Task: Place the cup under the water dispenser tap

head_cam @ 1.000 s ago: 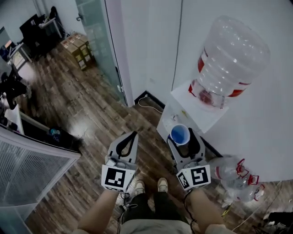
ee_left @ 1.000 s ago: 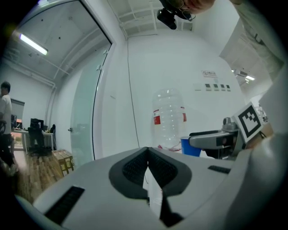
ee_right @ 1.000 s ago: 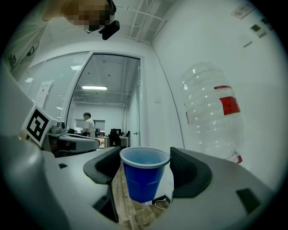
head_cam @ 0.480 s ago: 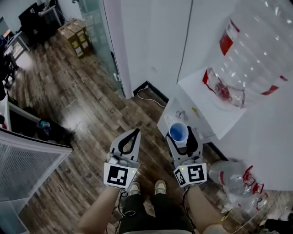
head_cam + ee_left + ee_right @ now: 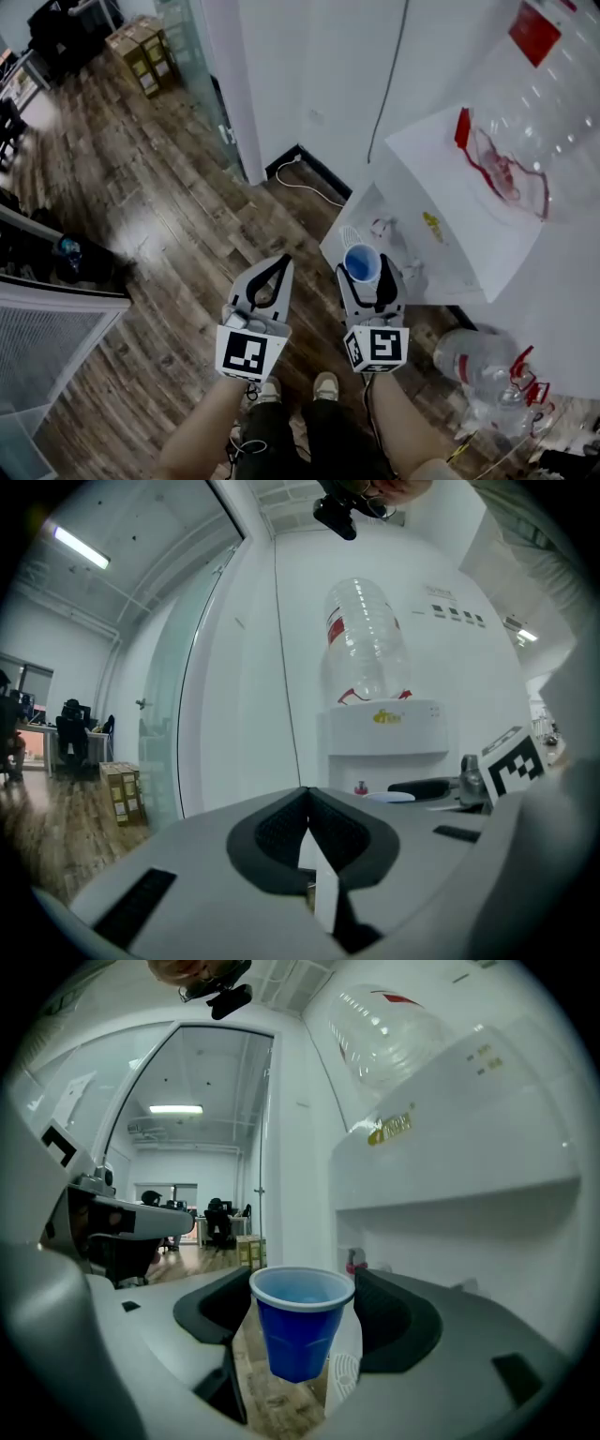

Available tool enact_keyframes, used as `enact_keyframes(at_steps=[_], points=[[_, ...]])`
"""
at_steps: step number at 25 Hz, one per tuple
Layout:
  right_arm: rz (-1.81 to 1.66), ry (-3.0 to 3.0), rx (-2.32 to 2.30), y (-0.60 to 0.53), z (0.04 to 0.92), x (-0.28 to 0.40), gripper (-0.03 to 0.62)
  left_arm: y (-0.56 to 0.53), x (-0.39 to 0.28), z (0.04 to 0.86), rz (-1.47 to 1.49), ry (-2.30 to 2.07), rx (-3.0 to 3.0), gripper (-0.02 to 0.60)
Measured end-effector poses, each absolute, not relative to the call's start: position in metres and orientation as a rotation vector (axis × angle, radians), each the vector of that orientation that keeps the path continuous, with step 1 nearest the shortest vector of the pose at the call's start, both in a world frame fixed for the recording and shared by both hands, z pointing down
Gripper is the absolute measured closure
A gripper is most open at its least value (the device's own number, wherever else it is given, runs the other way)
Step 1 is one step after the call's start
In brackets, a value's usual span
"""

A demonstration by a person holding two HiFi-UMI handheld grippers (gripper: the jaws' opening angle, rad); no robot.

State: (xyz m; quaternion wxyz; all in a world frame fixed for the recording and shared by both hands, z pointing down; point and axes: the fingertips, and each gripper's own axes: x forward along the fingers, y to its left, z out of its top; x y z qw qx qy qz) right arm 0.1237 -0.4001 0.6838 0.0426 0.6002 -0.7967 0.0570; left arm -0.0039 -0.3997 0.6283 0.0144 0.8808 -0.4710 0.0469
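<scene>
The tall white water dispenser (image 5: 441,234) with its clear upturned bottle (image 5: 539,112) now fills more of the head view than a second ago, and the bottle runs off the top right edge. You have dropped lower and closer to it, and both tongs have sunk with you above the brown wooden floor (image 5: 141,206).

Your right gripper (image 5: 367,269) grips the small blue plastic cup (image 5: 362,263) by its sides. The cup is upright and looks empty, held in the air just in front of the dispenser's recess.

Your left gripper (image 5: 278,264) is closed on nothing, beside the right one.

In the right gripper view the small red tap (image 5: 353,1262) shows just behind the cup's rim. The cup is likely level with the recess now but not yet under the tap; it needs moving forward.
</scene>
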Motion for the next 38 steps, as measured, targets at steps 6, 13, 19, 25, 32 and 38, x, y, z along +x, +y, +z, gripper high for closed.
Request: enact_keyframes(at_steps=[6,13,19,25,32,38], points=[[0.266,-2.338,1.948,-0.429,0.746,0.134,0.246,-0.419,-0.007,0.682,0.191,-1.454,2.711,0.575],[0.212,-2.17,2.088,-0.456,0.791,0.155,0.246,-0.429,-0.007,0.719,0.189,-1.433,2.7,0.575],[0.121,-2.052,2.157,-0.465,0.812,0.166,0.244,-0.433,-0.01,0.746,0.216,-1.414,2.677,0.575],[0.164,-2.036,2.175,-0.472,0.833,0.175,0.244,-0.438,-0.008,0.759,0.218,-1.395,2.661,0.575],[0.169,-2.057,2.111,-0.468,0.852,0.174,0.229,-0.437,-0.012,0.764,0.266,-1.385,2.651,0.575],[0.286,-2.063,2.074,-0.454,0.85,0.167,0.148,-0.433,-0.021,0.759,0.301,-1.385,2.624,0.575]])
